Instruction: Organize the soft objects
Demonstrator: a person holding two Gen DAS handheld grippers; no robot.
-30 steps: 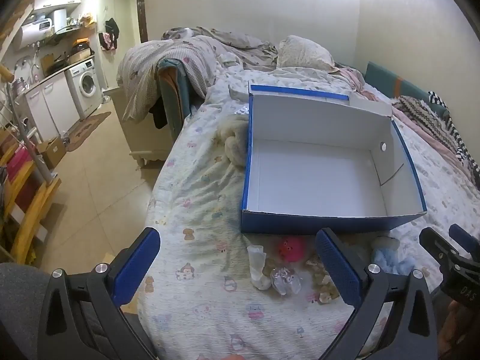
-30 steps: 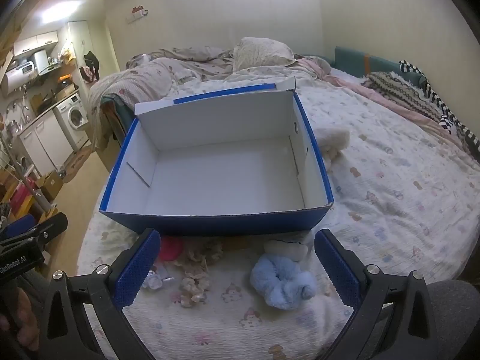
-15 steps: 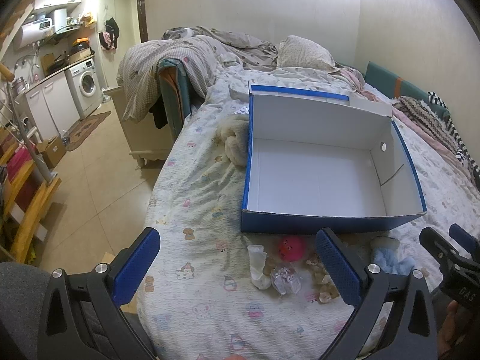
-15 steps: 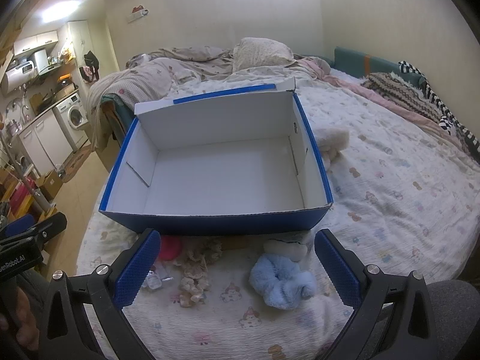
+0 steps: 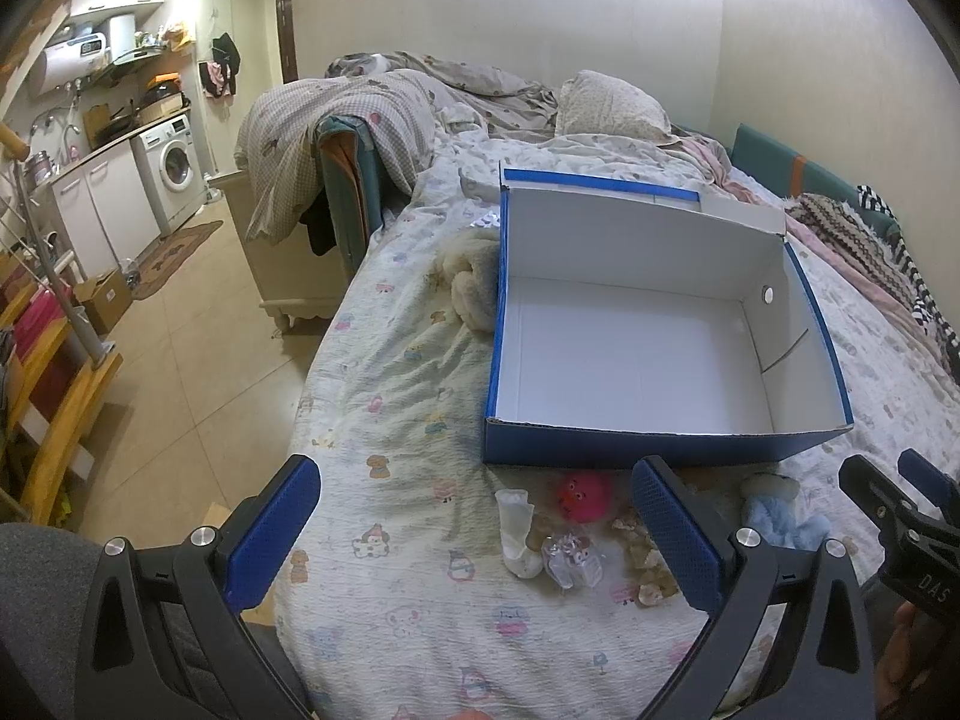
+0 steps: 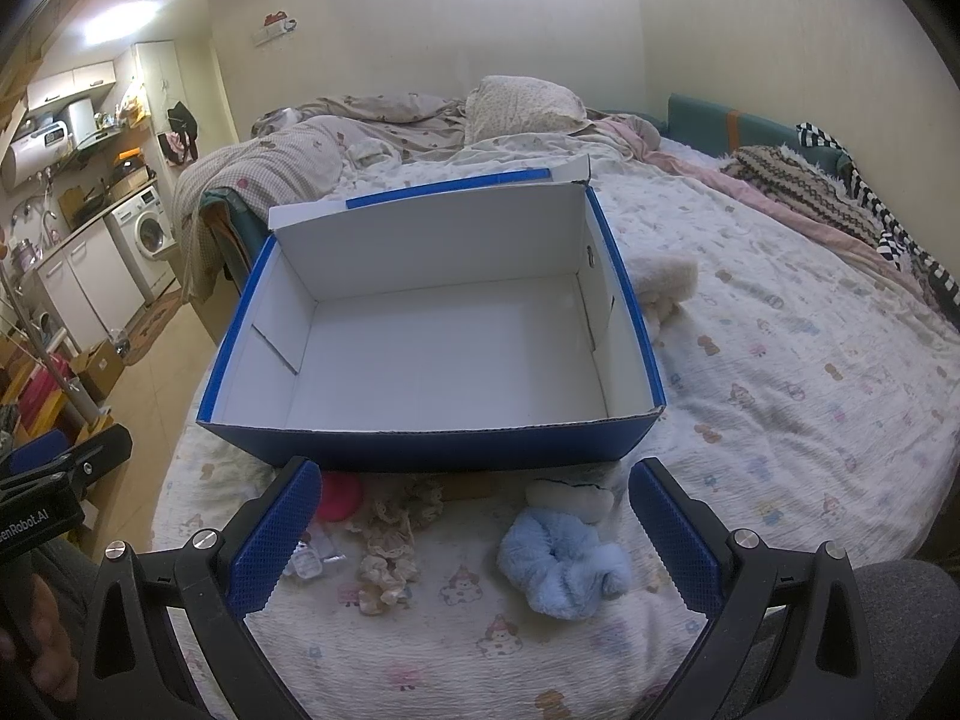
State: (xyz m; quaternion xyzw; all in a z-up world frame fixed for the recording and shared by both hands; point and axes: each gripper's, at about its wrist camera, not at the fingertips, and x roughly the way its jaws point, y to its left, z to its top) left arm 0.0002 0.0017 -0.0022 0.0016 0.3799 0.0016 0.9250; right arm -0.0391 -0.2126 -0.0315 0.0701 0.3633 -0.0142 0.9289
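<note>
Both hand-held grippers hover low over the bed's near edge, the left hand-held gripper and the right hand-held gripper each spread wide, holding nothing. One blue scrunchie, one pink toy and one lace scrunchie lie just before one bare blue box. The left one's side reads, perhaps, "enRobot.AI".

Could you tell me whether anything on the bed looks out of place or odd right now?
Nothing is damaged. The blue box sits empty while the blue scrunchie, the pink toy and the lace scrunchie lie scattered in front of it.
</note>
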